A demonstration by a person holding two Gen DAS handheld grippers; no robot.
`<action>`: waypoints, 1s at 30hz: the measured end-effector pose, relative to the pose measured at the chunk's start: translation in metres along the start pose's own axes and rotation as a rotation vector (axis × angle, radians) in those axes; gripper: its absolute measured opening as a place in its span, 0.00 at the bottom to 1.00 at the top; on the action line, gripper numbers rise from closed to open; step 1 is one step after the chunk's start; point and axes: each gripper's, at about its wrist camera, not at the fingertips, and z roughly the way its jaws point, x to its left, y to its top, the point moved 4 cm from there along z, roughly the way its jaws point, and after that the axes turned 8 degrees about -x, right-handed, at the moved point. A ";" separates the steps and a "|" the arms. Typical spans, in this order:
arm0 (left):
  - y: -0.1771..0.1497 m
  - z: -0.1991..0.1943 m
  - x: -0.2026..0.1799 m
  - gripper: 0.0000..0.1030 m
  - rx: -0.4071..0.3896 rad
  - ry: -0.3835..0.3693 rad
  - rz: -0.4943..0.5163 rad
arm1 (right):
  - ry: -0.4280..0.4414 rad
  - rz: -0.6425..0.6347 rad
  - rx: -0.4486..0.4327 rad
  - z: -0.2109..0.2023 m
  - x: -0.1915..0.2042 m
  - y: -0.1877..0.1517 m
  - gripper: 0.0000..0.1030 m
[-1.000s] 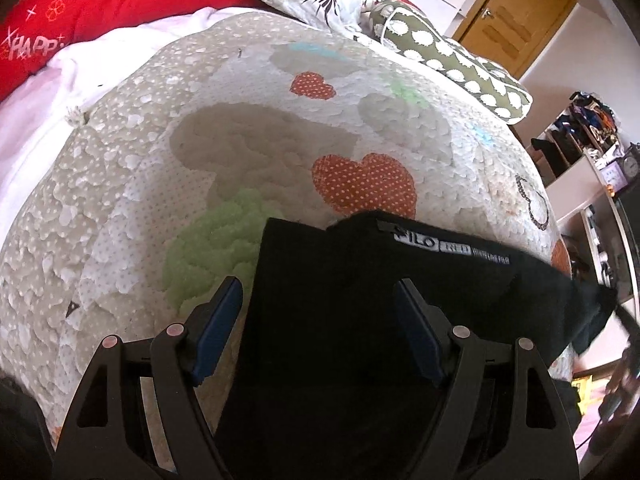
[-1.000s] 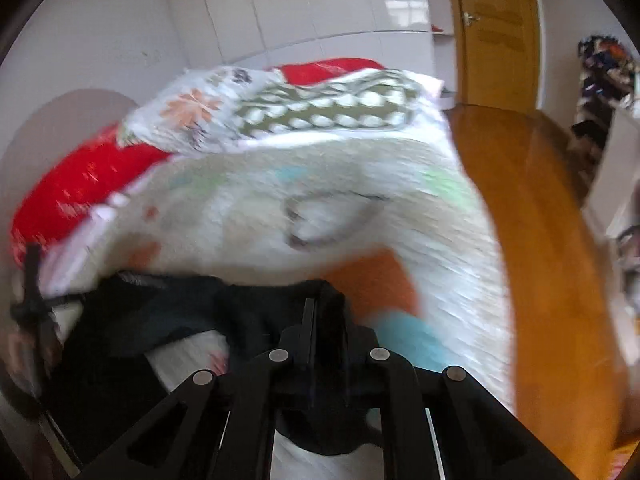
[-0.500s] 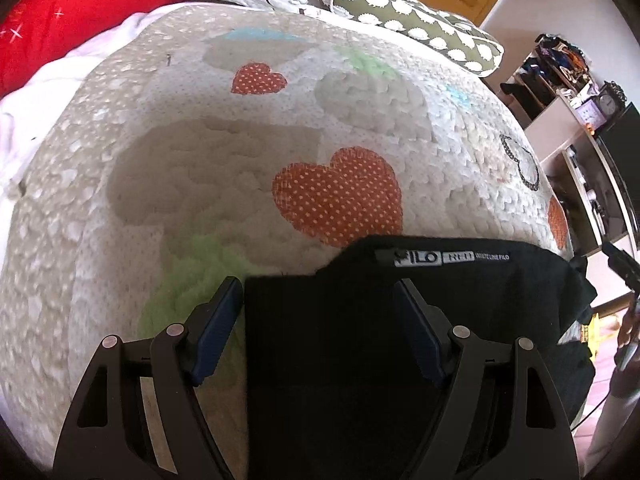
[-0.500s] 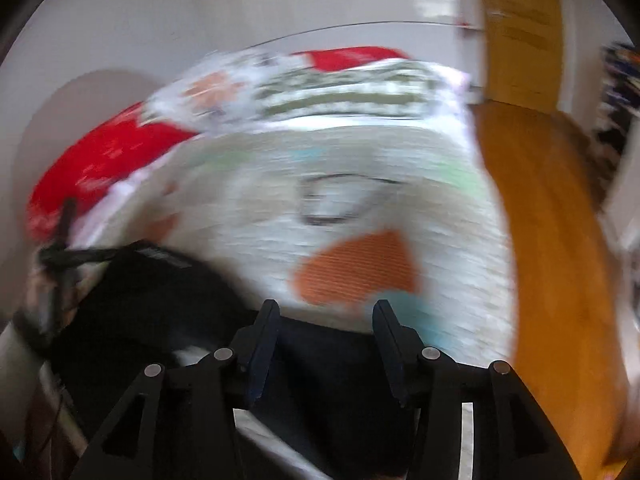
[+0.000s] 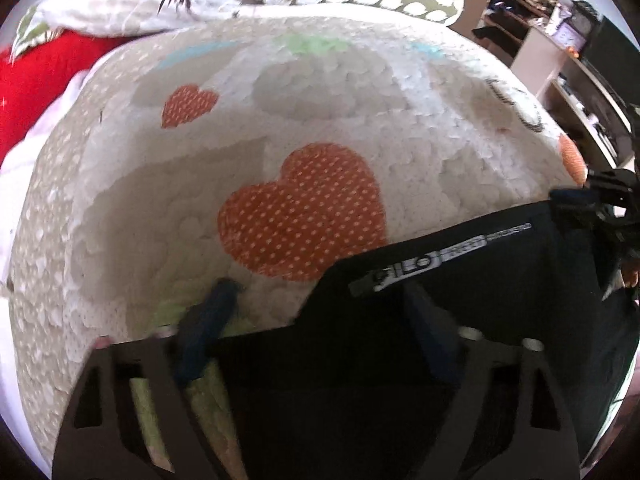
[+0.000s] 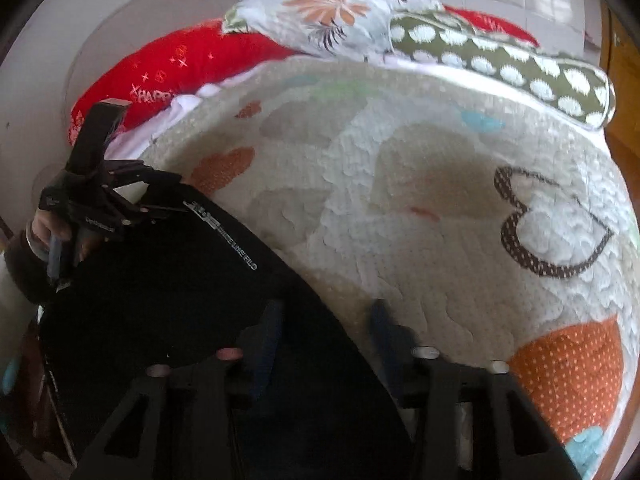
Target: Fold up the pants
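The black pants [image 5: 460, 320] lie partly folded at the bed's [image 5: 320, 120] near edge; left tongs [image 5: 320, 300] and right tongs [image 6: 326, 328] both stand apart, closing, clamping nothing; further folds remain.

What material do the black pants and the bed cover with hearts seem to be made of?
Black pants: probably a smooth, matte synthetic or sports knit; they lie flat, show no weave, and carry a printed white logo strip.
Bed cover: seemingly quilted cotton, matte and puckered by stitching, with dotted orange heart patches that look sewn on or printed.
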 end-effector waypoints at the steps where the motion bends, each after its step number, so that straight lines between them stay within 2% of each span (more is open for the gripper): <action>1: 0.001 -0.003 -0.002 0.43 -0.010 -0.016 -0.002 | -0.003 -0.012 0.002 0.001 0.003 0.001 0.06; 2: 0.002 -0.006 -0.006 0.33 -0.017 -0.041 -0.003 | -0.004 -0.028 -0.008 -0.003 0.010 0.002 0.06; 3: 0.002 -0.012 -0.011 0.19 -0.036 -0.025 0.013 | -0.013 -0.045 -0.019 -0.006 0.015 0.004 0.06; 5: 0.003 -0.026 -0.019 0.15 -0.073 0.013 0.046 | -0.023 -0.074 -0.058 -0.023 0.028 0.011 0.05; 8: 0.002 -0.060 -0.025 0.14 -0.154 0.008 0.022 | -0.015 -0.103 -0.135 -0.064 0.051 0.020 0.05; 12: -0.015 -0.133 -0.038 0.14 -0.301 -0.012 0.020 | -0.011 -0.178 -0.214 -0.127 0.092 0.012 0.05; 14: -0.027 -0.164 -0.046 0.14 -0.359 -0.017 0.019 | -0.010 -0.217 -0.247 -0.156 0.114 -0.004 0.05; 16: -0.052 -0.196 -0.049 0.14 -0.413 -0.043 -0.008 | 0.006 -0.239 -0.263 -0.180 0.134 -0.025 0.05; 18: -0.080 -0.214 -0.049 0.13 -0.434 -0.046 -0.061 | 0.034 -0.235 -0.264 -0.191 0.151 -0.050 0.05; 20: -0.110 -0.221 -0.047 0.13 -0.431 -0.073 -0.128 | 0.067 -0.226 -0.229 -0.183 0.166 -0.080 0.05; 23: -0.154 -0.217 -0.046 0.14 -0.384 -0.044 -0.186 | 0.131 -0.187 -0.129 -0.157 0.185 -0.137 0.05; 26: -0.181 -0.212 -0.042 0.28 -0.319 -0.018 -0.242 | 0.105 -0.163 -0.019 -0.127 0.190 -0.173 0.05; 28: -0.197 -0.215 -0.037 0.45 -0.299 0.002 -0.286 | 0.073 -0.117 0.017 -0.117 0.182 -0.181 0.05; 30: -0.208 -0.225 -0.034 0.47 -0.311 0.010 -0.307 | 0.080 -0.066 -0.001 -0.125 0.177 -0.177 0.06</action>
